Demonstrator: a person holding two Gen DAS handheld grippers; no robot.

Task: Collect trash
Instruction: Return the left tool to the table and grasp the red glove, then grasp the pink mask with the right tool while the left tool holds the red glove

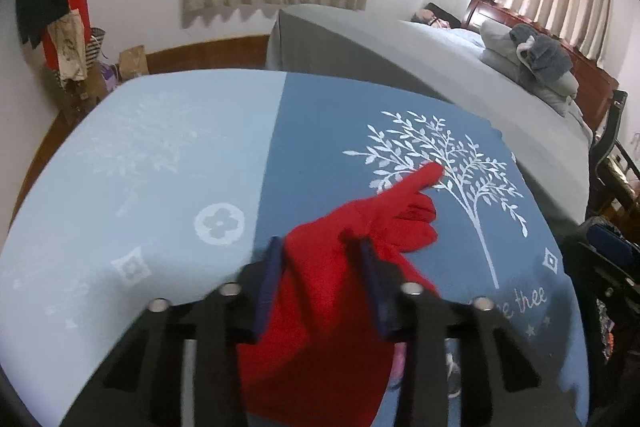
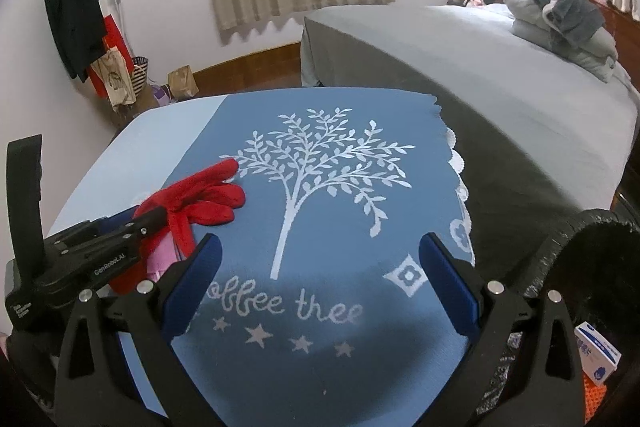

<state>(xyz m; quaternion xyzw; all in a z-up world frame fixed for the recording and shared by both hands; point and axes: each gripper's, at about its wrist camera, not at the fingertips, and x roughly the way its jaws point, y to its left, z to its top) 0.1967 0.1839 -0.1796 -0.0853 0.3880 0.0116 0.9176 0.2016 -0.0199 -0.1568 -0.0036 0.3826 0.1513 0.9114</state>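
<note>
A red glove (image 1: 392, 215) lies on a table under a blue cloth with a white tree print (image 1: 320, 131), one finger stretched toward the tree. My left gripper (image 1: 320, 247) is shut on the red glove's cuff, with the fabric filling the gap between the blue pads. In the right wrist view the red glove (image 2: 208, 195) lies at the left, and the left gripper (image 2: 148, 221) comes in over it from the lower left. My right gripper (image 2: 320, 241) hangs open above the blue cloth (image 2: 360, 219), over the "tree" lettering, holding nothing.
A black trash bag (image 2: 592, 247) gapes at the table's right edge, with a blue-and-white box (image 2: 598, 359) beside it. Something pink (image 2: 160, 251) lies under the glove. A grey bed (image 2: 460, 67) stands behind. A coat rack (image 2: 74, 15) and paper bags (image 2: 182, 79) line the far wall.
</note>
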